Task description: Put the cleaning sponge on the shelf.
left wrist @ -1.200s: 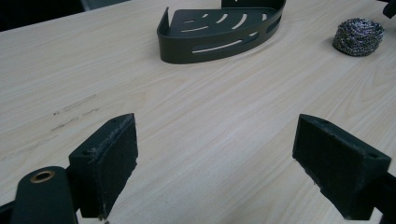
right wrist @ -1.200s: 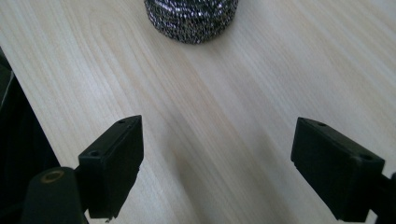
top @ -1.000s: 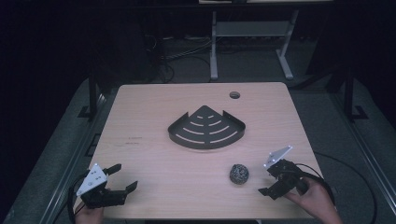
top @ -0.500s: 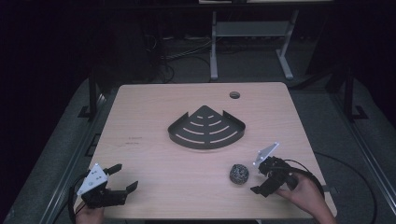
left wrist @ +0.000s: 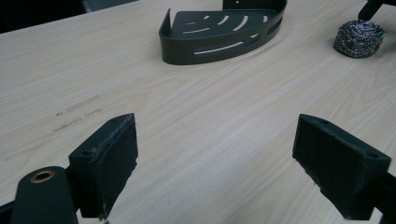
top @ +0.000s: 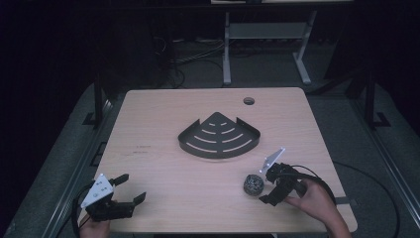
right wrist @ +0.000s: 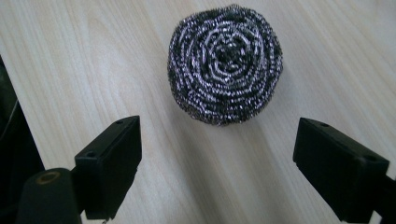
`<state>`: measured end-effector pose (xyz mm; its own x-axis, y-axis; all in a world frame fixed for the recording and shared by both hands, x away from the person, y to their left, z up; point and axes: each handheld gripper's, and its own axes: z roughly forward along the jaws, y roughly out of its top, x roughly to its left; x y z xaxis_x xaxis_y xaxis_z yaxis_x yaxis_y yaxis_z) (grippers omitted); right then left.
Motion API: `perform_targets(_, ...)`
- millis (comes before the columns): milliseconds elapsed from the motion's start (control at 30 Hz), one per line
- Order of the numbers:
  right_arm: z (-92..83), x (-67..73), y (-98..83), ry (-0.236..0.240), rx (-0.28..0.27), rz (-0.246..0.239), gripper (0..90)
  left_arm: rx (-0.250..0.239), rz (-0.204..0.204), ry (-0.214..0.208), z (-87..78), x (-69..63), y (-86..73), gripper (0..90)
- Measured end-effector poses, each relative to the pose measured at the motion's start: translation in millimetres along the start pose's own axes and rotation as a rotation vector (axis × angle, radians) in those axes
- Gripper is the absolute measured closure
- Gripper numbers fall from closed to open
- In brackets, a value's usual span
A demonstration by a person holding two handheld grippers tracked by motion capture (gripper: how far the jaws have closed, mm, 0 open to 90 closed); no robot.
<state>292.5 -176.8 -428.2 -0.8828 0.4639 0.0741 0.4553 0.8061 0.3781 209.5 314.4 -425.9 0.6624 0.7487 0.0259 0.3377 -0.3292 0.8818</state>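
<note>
So from up high the table [top: 163, 148] looks pretty sparse: a dark corner shelf caddy [top: 219, 137] sits around the middle, and the steel wool scrubber [top: 253, 185] lies on the wood nearer the person's side, off to the right. The right gripper [top: 267, 186] is just beside the scrubber, apart from it as far as I can make out, though it's small and dim from up there so I wouldn't swear to the gap. The left gripper [top: 130, 187] sits at the near left corner, well away from everything.

The right gripper view is where you actually get the detail. The scrubber [right wrist: 225, 63] is a tight coil of shiny wire, lying flat on the wood, ahead of the two black pads [right wrist: 112, 163] and roughly centred between them. The jaws stand wide apart and have just been opening further, with nothing between the pads yet and nothing touching the wire.

The left gripper view gives the low angle: the caddy's [left wrist: 219, 32] slotted side wall and raised rim show properly, which the overhead flattens out, and the scrubber [left wrist: 358, 38] sits off to its right. The left gripper's [left wrist: 229, 158] jaws are spread wide too, over bare tabletop.
</note>
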Motion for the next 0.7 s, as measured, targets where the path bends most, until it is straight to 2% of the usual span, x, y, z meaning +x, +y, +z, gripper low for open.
perform_targets(100,2.9,-1.0,5.4,-0.003,0.012,0.002,14.7,-0.004,-0.001,-0.003,0.6,-1.0,1.2,13.3)
perform_targets(233,7.3,-0.3,11.3,0.010,0.023,-0.018,14.7,-0.004,-0.005,-0.002,0.4,-0.7,1.0,13.3)
perform_targets(700,17.4,-3.7,27.0,0.021,0.033,-0.025,14.7,-0.007,-0.001,-0.001,-0.4,-0.3,1.4,13.3)
